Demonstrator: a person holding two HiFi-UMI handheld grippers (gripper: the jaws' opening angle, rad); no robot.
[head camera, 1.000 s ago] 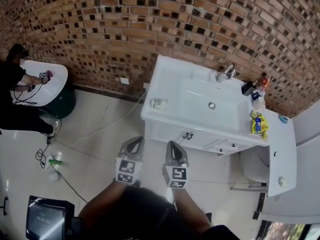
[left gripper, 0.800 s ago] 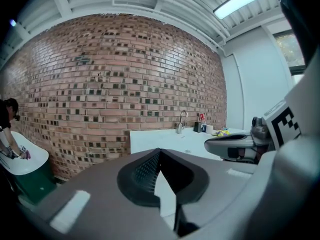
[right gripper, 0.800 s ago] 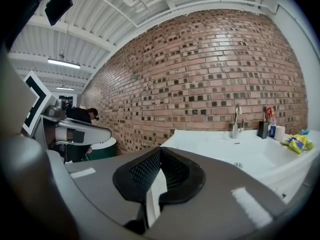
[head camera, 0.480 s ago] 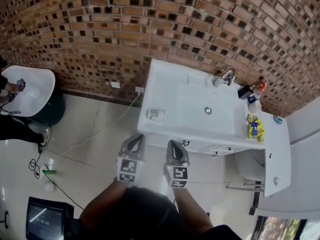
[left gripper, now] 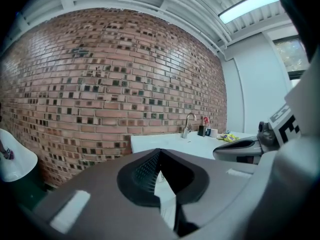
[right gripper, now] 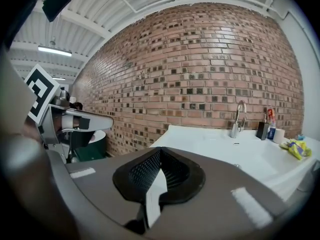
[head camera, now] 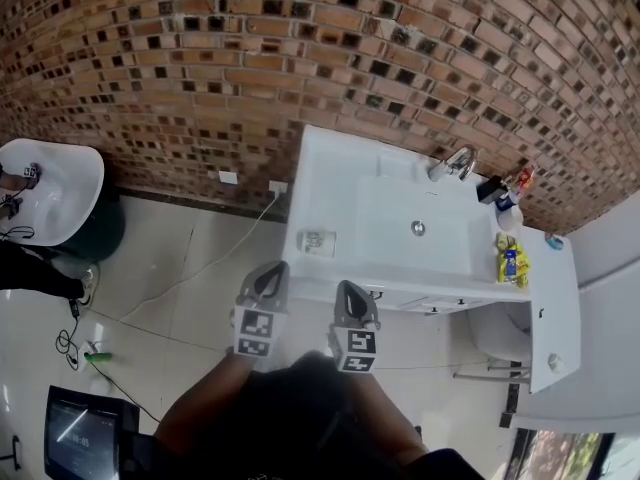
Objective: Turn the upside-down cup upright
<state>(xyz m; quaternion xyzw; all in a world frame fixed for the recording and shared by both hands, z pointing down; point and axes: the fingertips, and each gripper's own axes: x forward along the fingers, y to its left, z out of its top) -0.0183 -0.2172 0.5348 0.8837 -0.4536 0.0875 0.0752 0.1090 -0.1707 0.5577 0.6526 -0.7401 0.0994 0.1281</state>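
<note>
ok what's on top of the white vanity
A cup near the left front corner, a faucet, bottles by the wall, a yellow packet at right. The cabinet below hides its contents.

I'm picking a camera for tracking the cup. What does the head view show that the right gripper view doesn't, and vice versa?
Only the head view: the cup on the vanity's left end, plus a dark screen by the floor. Only the right gripper view: the ceiling light, and a close look at the right tool's shut, empty jaws. Both: the faucet, the yellow packet, the brick wall and the left tool.
</note>
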